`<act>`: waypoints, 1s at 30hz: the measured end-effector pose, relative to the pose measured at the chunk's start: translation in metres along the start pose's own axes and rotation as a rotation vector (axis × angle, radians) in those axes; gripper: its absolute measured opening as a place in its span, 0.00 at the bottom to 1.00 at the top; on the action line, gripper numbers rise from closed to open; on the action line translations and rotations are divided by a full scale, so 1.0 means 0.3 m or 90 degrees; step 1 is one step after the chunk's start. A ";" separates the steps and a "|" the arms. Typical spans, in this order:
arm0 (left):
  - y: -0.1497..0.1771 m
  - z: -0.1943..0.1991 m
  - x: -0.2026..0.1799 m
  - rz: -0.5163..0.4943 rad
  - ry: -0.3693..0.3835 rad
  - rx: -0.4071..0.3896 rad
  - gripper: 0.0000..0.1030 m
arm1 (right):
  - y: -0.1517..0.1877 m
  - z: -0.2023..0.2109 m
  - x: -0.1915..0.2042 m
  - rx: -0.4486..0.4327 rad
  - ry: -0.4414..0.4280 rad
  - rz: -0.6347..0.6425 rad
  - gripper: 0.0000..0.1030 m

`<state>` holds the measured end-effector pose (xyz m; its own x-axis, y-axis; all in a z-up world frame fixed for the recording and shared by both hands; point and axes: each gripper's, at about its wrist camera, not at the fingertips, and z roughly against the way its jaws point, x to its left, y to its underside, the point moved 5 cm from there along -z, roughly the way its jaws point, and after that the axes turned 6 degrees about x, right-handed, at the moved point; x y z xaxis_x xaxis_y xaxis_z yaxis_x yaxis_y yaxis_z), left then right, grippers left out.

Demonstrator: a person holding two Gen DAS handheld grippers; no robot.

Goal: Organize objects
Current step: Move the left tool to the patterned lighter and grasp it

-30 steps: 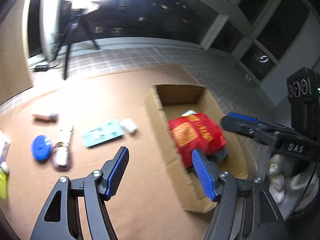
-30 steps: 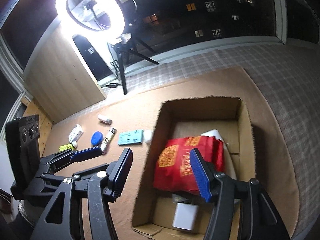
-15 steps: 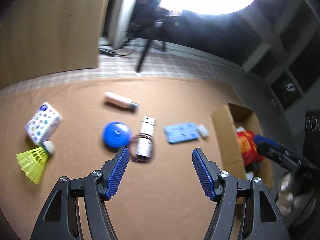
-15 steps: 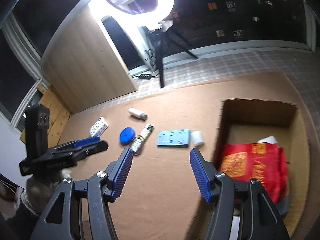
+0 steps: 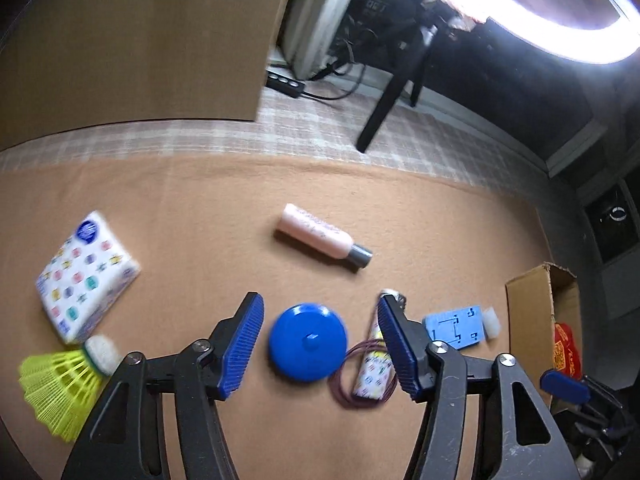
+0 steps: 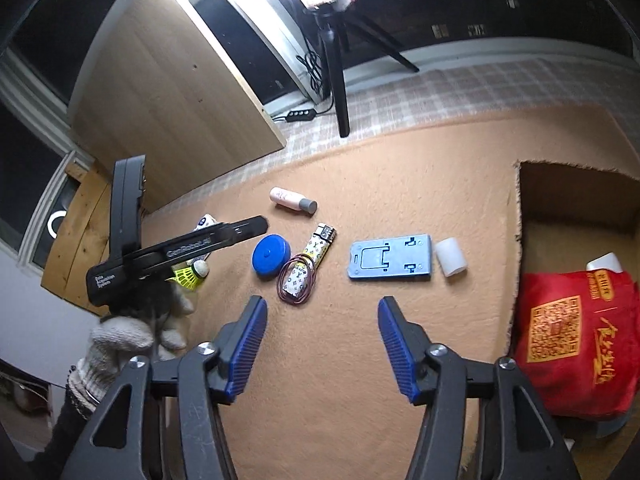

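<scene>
**Left claw lining up on blue disc; box part filled**

Loose items spread on tan mat (image 6: pixel 360 360), apart enough for single picks. Cardboard box (image 6: pixel 520 240) at mat's right edge, top open, already holding red bag (image 6: pixel 568 340) and something white behind it; probably the collection point.

Left gripper (image 5: pixel 320 344): jaws apart and closing, nothing pressed between pads. Pointed steeply down, framing blue round disc (image 5: pixel 307 342) in left wrist view; disc apart from both pads. Looks like next pick, as a judgement only. Patterned lighter (image 5: pixel 374 368) with dark hair tie (image 5: pixel 340 384) looped around it, just beside disc on the right and partly behind right pad; risk of snagging tie on closing.

Right gripper (image 6: pixel 322 344): jaws apart and closing, empty, over bare mat. Nearest items: blue flat plate (image 6: pixel 390 258) and small white cylinder (image 6: pixel 451 257), just beside each other, between lighter and box.

Further off: pink bottle (image 5: pixel 320 236) lying on its side, well clear. Tissue pack (image 5: pixel 86 276) and yellow shuttlecock (image 5: pixel 56 384) at left end, touching or nearly so.

Room for moving: open mat in front of both claws. Box wall upright, near corner torn; carried items need lifting over it. Gloved hand (image 6: pixel 132 332) low at left in right wrist view. Tripod leg (image 6: pixel 340 92) off the mat, beyond far edge.
</scene>
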<state>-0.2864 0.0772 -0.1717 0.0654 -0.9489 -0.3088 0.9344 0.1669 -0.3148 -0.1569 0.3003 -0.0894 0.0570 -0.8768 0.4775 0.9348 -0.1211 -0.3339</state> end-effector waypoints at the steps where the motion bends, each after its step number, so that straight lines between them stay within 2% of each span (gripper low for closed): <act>1: -0.004 -0.015 -0.015 -0.004 0.001 0.005 0.56 | -0.005 -0.009 -0.001 0.005 -0.006 -0.006 0.47; 5: -0.012 -0.063 -0.106 -0.059 -0.005 0.025 0.51 | -0.018 -0.033 -0.015 0.015 -0.022 -0.032 0.45; 7: -0.013 -0.096 -0.143 -0.079 -0.008 0.044 0.44 | -0.020 -0.041 -0.015 0.019 -0.027 -0.038 0.45; 9: -0.012 -0.131 -0.173 -0.095 -0.012 0.062 0.43 | -0.020 -0.046 -0.015 0.021 -0.025 -0.038 0.45; 13: 0.001 -0.180 -0.197 -0.111 -0.020 0.087 0.33 | -0.014 -0.042 -0.026 0.021 -0.024 -0.044 0.45; 15: 0.004 -0.184 -0.208 -0.117 -0.019 0.084 0.29 | -0.012 -0.036 -0.035 0.021 -0.024 -0.047 0.45; 17: 0.009 -0.183 -0.216 -0.120 -0.011 0.085 0.22 | -0.010 -0.035 -0.041 0.021 -0.023 -0.049 0.45; 30: 0.164 -0.074 -0.053 -0.045 0.004 0.068 0.22 | 0.042 -0.070 0.010 0.053 -0.030 -0.016 0.45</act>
<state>-0.2494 0.1066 -0.2023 -0.0035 -0.9553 -0.2956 0.9684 0.0704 -0.2391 -0.1523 0.2863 -0.1093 0.0485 -0.8505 0.5237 0.9619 -0.1015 -0.2538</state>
